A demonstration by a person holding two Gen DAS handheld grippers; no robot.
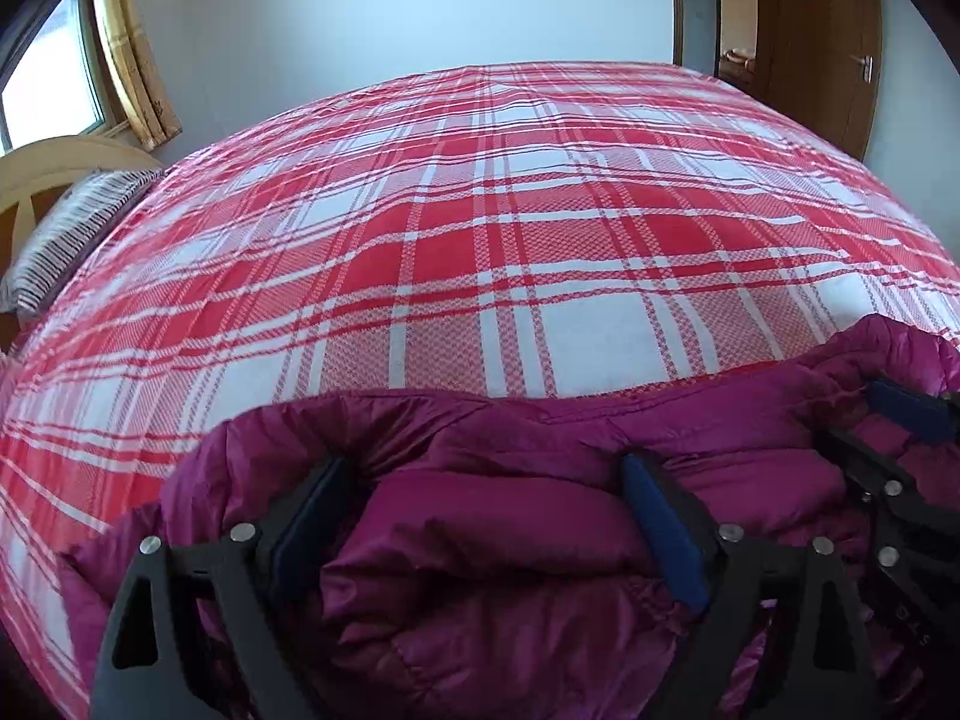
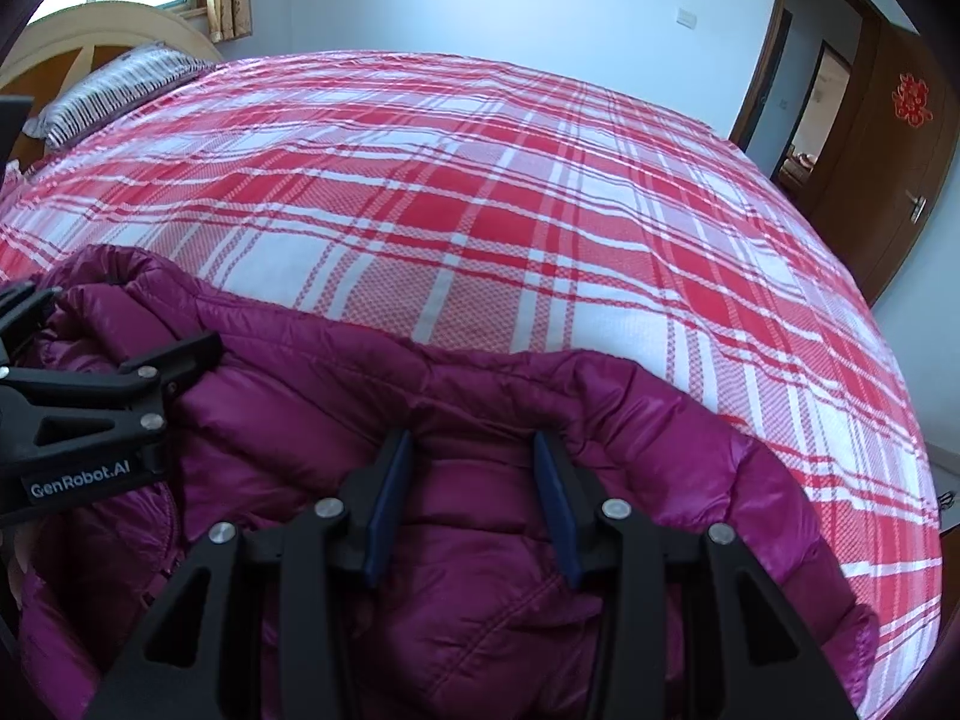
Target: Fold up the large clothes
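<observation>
A magenta puffer jacket (image 1: 528,630) lies bunched at the near edge of the bed (image 1: 480,228). My left gripper (image 1: 483,462) stands open wide, and a puffy fold of the jacket bulges loosely between its blue pads (image 1: 660,534). In the right wrist view the jacket (image 2: 312,372) spreads across the lower frame. My right gripper (image 2: 473,438) is shut on a thick fold near the jacket's far edge, its pads (image 2: 384,516) pressing the fabric from both sides. The left gripper (image 2: 180,360) shows at the left edge, resting on the jacket. The right gripper's finger (image 1: 900,414) appears at the far right of the left wrist view.
The red and white plaid bedspread (image 2: 480,198) covers the whole bed beyond the jacket. A striped pillow (image 2: 120,90) leans on the wooden headboard (image 1: 42,174) at the left. A window with curtains (image 1: 138,60) is behind it. A brown door (image 2: 888,180) stands open at the right.
</observation>
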